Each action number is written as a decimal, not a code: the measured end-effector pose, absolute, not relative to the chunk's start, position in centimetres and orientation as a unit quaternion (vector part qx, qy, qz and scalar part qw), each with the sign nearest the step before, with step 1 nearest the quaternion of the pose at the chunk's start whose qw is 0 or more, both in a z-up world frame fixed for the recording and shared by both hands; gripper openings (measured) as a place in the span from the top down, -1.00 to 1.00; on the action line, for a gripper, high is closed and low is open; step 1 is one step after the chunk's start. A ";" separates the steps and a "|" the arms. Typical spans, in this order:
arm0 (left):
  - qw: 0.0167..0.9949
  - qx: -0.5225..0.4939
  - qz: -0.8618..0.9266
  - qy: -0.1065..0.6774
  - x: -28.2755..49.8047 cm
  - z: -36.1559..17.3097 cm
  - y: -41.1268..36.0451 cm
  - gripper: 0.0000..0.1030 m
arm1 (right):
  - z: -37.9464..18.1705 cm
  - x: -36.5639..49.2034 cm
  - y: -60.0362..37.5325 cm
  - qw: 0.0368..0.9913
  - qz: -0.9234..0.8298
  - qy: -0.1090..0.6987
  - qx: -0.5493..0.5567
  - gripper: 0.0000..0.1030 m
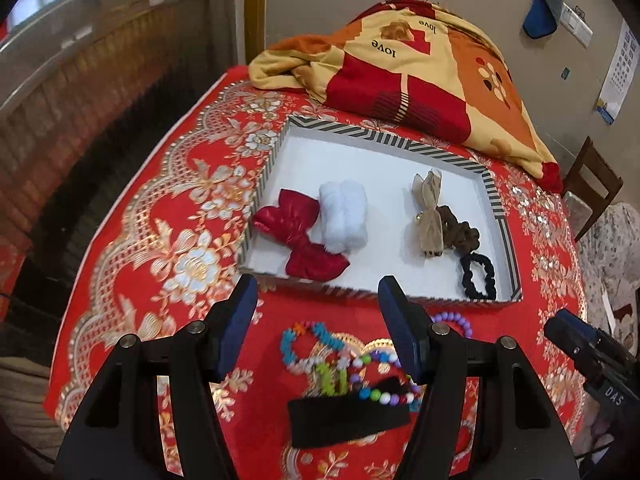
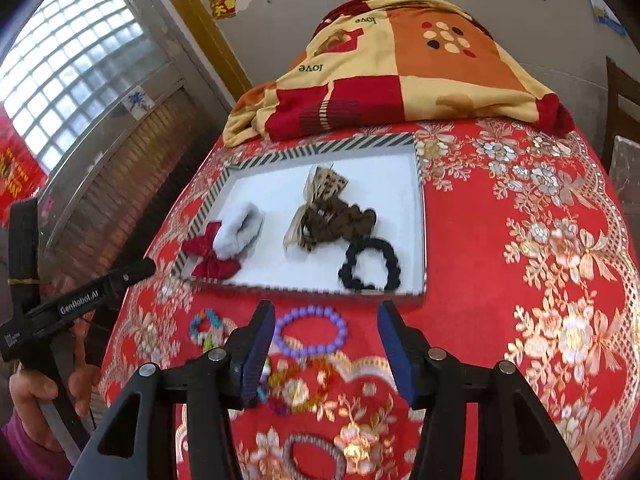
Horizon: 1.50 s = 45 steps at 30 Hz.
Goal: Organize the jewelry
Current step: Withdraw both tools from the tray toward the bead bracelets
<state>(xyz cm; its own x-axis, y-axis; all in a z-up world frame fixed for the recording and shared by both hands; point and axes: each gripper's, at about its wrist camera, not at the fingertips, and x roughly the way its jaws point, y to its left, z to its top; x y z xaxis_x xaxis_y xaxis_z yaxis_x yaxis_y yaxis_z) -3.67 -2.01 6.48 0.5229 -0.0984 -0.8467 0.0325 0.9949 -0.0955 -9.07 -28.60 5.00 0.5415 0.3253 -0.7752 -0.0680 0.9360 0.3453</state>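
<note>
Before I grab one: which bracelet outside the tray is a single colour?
The purple bead bracelet, lying just before the tray; the other bracelets beside it are multicoloured.

A folded blanket (image 1: 420,76) printed "love" is laid at the far end of the red floral cloth (image 1: 160,216). A glass-block window (image 2: 68,80) and a wooden chair (image 1: 592,188) are seen beyond.

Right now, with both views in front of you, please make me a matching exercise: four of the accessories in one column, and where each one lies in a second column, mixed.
Things:
1. red bow
2. black scrunchie
3. purple bead bracelet
4. black headband

Places:
A. on the red cloth, just before the tray's near edge
B. tray's near right corner
C. on the cloth, nearest the left camera
D. over the tray's left rim

Pairs: 1-D, 2-B, 3-A, 4-C
</note>
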 end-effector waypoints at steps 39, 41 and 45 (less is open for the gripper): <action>0.848 -0.049 -0.019 0.528 -13.0 2.9 1.3 -0.27 | 2.7 -16.2 -26.2 0.848 0.146 0.498 0.108 -0.21; 0.845 -0.059 -0.023 0.531 -13.1 2.6 1.6 -0.30 | 2.6 -16.0 -26.2 0.847 0.147 0.499 0.106 -0.21; 0.837 -0.075 -0.036 0.540 -13.3 2.2 1.8 -0.32 | 2.4 -15.7 -26.1 0.845 0.147 0.503 0.106 -0.21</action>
<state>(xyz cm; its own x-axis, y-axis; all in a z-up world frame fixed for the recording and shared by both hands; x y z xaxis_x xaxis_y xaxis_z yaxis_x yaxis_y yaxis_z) -13.26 1.84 2.21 0.4138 -0.1408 -0.8994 -0.0207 0.9863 -0.1639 -15.71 -26.14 2.43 0.4508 0.3545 -0.8192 -0.1412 0.9345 0.3267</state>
